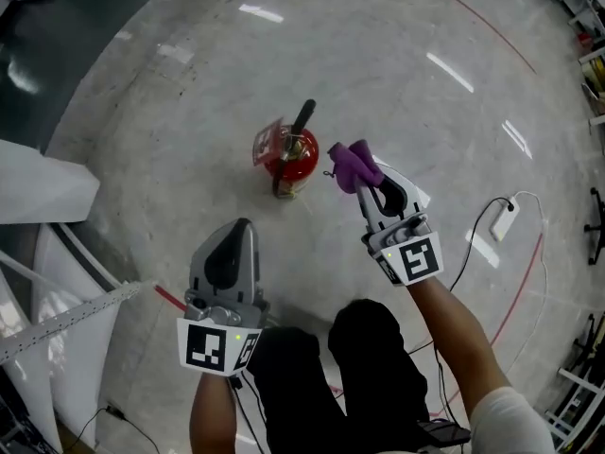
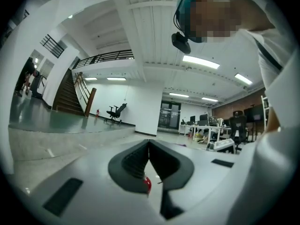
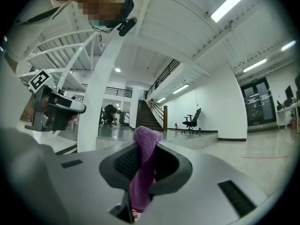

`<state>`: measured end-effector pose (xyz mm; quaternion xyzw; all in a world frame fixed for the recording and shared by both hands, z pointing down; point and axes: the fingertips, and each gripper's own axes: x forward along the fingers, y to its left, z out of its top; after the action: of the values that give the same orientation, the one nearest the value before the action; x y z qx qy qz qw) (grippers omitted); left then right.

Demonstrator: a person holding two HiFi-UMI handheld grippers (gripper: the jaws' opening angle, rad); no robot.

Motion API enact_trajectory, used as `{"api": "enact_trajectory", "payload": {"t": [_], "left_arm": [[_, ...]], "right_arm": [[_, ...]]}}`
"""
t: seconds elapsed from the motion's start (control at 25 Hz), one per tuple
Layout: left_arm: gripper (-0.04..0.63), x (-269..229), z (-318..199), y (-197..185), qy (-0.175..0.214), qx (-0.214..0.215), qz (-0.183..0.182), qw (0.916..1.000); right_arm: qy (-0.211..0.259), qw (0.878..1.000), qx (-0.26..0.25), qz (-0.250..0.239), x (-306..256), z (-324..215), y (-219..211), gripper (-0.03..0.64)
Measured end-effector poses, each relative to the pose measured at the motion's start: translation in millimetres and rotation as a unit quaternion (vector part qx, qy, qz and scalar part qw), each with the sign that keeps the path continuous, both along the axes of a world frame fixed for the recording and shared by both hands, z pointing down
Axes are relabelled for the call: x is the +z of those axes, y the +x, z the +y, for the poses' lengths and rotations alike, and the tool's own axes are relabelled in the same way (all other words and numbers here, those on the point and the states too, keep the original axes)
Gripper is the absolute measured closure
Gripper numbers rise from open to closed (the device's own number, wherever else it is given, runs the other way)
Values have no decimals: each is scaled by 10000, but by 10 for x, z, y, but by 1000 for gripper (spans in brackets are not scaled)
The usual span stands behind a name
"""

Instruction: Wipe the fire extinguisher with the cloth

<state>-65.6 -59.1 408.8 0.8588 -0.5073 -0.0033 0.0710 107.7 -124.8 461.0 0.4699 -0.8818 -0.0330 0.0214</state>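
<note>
Pale polished floor spreads below, and the red fire extinguisher stands on it ahead of the person. Nearer, the left tool is clenched on nothing, while the right tool, close beside the extinguisher, grips the purple cloth

fire extinguisher: glossy red body (painted metal, by its sheen); cloth: purple, soft, nubbly; floor: pale, mottled, polished; left gripper, right gripper: matt grey plastic
</note>
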Motion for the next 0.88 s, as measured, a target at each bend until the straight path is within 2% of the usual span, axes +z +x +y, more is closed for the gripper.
{"api": "enact_trajectory", "payload": {"t": [0.12, 0.24, 0.44, 0.56, 0.76, 0.88], "left_arm": [[589, 347, -104, 39, 193, 213, -146, 9995], [589, 632, -156, 23, 309, 313, -63, 9990], [589, 1065, -178, -49, 353, 350, -56, 9987], [589, 1236, -178, -100, 281, 323, -64, 9991], [589, 1335, -201, -101, 223, 283, -84, 9993], [589, 1344, -203, -89, 203, 304, -90, 9993]], "right_arm": [[302, 9995, -57, 106, 282, -185, -60, 557], [720, 9968, -192, 275, 447, -341, -128, 557], [1038, 9886, -860, 674, 837, -437, -417, 557], [1234, 9805, -1243, 895, 984, -344, -597, 557], [1448, 9600, -1860, 1511, 1247, -162, -799, 557], [1390, 9564, -2036, 1567, 1404, -90, -804, 557]]}}
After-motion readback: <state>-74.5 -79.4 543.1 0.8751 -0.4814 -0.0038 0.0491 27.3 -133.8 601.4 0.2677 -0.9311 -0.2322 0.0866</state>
